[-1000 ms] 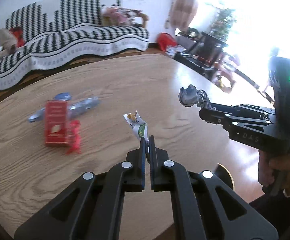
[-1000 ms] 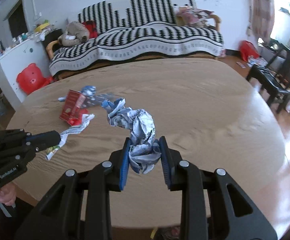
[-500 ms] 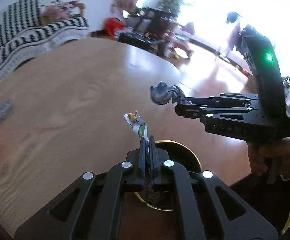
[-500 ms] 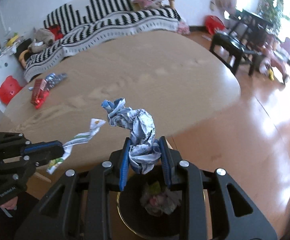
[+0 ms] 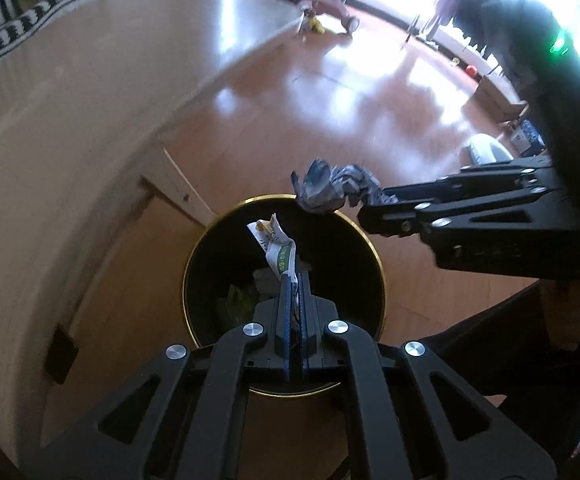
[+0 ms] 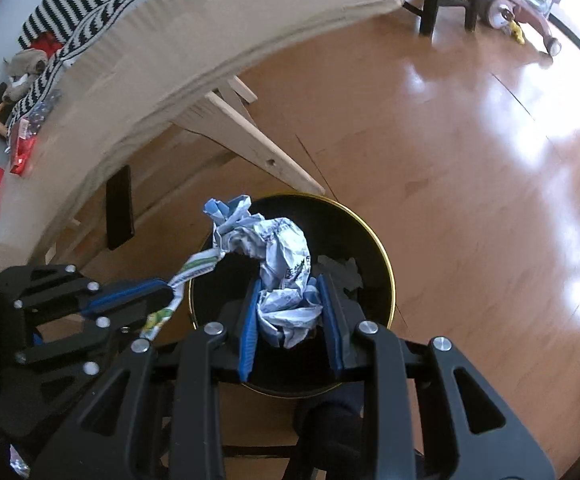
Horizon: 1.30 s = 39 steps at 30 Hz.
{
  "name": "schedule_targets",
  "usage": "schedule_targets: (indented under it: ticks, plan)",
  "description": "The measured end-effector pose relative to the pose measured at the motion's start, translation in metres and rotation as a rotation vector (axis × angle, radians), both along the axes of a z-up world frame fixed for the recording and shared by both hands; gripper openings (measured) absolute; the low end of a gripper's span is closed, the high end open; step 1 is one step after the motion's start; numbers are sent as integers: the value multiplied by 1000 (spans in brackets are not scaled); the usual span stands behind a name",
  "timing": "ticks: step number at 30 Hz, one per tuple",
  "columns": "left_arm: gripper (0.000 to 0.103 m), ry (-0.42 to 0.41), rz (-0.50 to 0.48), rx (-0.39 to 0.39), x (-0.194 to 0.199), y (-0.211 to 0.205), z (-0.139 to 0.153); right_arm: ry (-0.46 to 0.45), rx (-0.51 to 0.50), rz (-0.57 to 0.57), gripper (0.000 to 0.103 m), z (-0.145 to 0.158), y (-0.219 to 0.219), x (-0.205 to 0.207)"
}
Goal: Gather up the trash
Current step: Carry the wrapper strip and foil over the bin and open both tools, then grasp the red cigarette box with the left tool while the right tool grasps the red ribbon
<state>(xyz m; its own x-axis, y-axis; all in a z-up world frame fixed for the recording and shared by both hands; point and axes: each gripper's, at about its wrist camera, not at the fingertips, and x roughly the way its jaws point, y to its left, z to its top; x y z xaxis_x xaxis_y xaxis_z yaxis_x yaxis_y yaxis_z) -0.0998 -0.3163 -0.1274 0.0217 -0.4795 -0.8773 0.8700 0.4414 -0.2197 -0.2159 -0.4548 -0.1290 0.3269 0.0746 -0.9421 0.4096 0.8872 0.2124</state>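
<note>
A black trash bin with a gold rim [image 5: 194, 256] [image 6: 385, 272] stands on the floor beside the table, with some trash inside. My left gripper [image 5: 295, 280] is shut on a thin white and green wrapper [image 5: 276, 244] and holds it above the bin's opening; the wrapper also shows in the right wrist view [image 6: 194, 268]. My right gripper [image 6: 290, 304] is shut on a crumpled white and blue paper wad [image 6: 274, 256], also above the bin. That wad shows at the bin's far rim in the left wrist view [image 5: 329, 188].
The round wooden table [image 5: 50, 128] [image 6: 178, 40] curves along the left, with a wooden leg [image 6: 250, 136] near the bin. A red packet and a crushed bottle [image 6: 26, 140] lie on its far side. A shiny wooden floor [image 6: 469, 160], black chairs and a toy trike lie beyond.
Both grippers have swung off the table top and down over the bin, each still holding its piece of trash. The bin now fills the middle of both views.
</note>
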Motion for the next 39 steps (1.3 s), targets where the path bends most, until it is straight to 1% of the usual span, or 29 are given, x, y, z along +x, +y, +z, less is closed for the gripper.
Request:
schedule_targets:
  ticks: [3, 6, 13, 15, 16, 17, 18, 19, 20, 21, 22, 24, 26, 28, 31, 33, 35, 37, 39]
  plan:
    - [3, 5, 10, 14, 6, -4, -9, 9, -2, 5, 29, 1, 3, 2]
    - [3, 13, 15, 15, 5, -3, -14, 12, 0, 11, 29, 3, 6, 6]
    - [3, 28, 18, -3, 2, -2, -12, 18, -3, -3, 29, 2, 4, 11]
    - [3, 28, 20, -4, 2, 0, -11, 16, -5, -8, 37, 2, 2, 10]
    - [4, 30, 19, 1, 3, 1, -11, 17, -10, -12, 46, 3, 2, 9]
    - [4, 30, 19, 7, 3, 1, -12, 14, -13, -12, 51, 3, 1, 9]
    - [5, 30, 20, 8, 4, 1, -11, 12, -21, -14, 56, 5, 1, 9]
    - [6, 31, 19, 8, 4, 2, -10, 10, -27, -17, 58, 6, 1, 9]
    - [10, 31, 20, 11, 4, 3, -10, 7, -27, -21, 58, 7, 0, 9]
    - [24, 32, 22, 11, 5, 3, -8, 3, -24, -26, 58, 8, 0, 9]
    - [45, 31, 26, 7, 5, 3, -6, -3, -21, -31, 58, 10, -1, 9]
    - [66, 10, 43, -10, 6, 6, 1, -17, -37, -35, 58, 15, -1, 10]
    - [68, -7, 41, -25, 5, 10, 10, -37, -59, -38, 61, 21, 1, 10]
    - [71, -11, 44, -36, 6, 14, 18, -82, -79, -36, 62, 35, 4, 14]
    - [76, -14, 68, -80, 12, 27, 38, -158, -116, -13, 68, 59, 14, 22]
    - [77, -34, 98, -109, 18, 42, 54, -209, -141, 7, 69, 76, 25, 30]
    - [80, -63, 143, -134, 32, 60, 70, -255, -139, 26, 71, 89, 37, 40]
    - [81, -86, 201, -151, 47, 80, 83, -287, -129, 52, 72, 99, 51, 54]
    - [81, -102, 291, -167, 69, 113, 94, -307, -119, 85, 72, 106, 64, 71]
